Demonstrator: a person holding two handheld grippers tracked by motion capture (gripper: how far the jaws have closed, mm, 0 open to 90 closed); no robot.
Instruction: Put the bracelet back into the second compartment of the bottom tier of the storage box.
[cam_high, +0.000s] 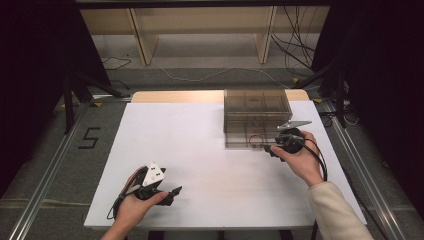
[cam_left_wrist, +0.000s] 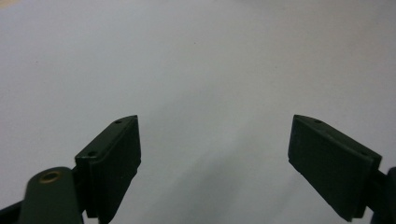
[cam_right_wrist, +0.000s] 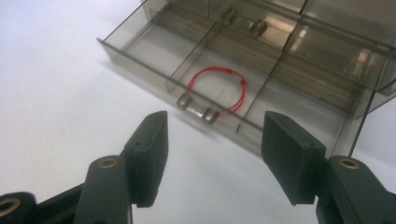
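2 grippers sit in your hands, both with jaws spread wide and nothing between them. Your right gripper (cam_high: 274, 148) points at the pulled-out drawer (cam_right_wrist: 205, 88) of the smoky plastic organizer (cam_high: 256, 112); a red bracelet (cam_right_wrist: 219, 86) lies in its middle compartment. Your left gripper (cam_high: 172, 192) rests over the white table (cam_high: 200, 150).

A bracelet (cam_right_wrist: 219, 88) lies in the middle compartment of the open drawer (cam_right_wrist: 154, 67), just beyond the right tool (cam_right_wrist: 212, 154).
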